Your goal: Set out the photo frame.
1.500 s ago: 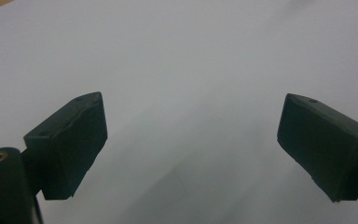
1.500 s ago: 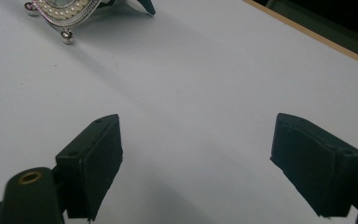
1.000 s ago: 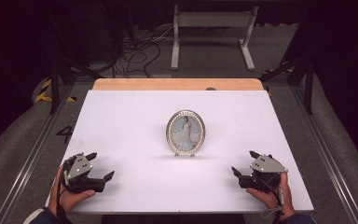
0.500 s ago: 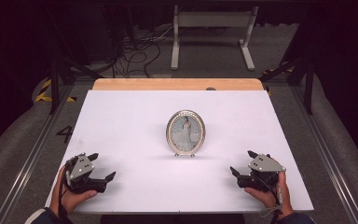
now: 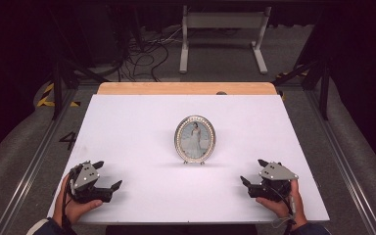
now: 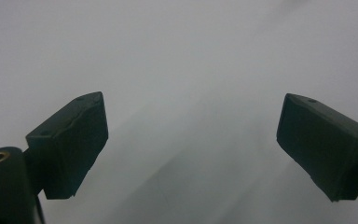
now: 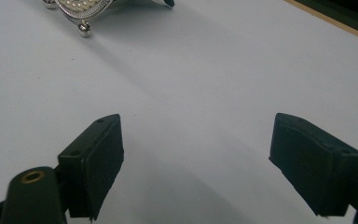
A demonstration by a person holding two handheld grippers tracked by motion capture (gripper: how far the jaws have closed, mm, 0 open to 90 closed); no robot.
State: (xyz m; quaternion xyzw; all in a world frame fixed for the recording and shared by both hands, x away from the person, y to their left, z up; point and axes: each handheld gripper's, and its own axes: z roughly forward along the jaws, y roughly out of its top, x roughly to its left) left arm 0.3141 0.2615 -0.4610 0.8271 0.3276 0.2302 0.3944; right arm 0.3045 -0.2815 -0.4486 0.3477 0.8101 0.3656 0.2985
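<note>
White tabletop, cables on floor

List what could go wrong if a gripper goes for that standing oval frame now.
The picture frame stands upright on small ball feet, so a nudge from the open right gripper could tip it over. Its beaded metal rim looks smooth and curved, so the jaws may slip. The left gripper, also open, sits far off and likely could not steady it in time.
</note>
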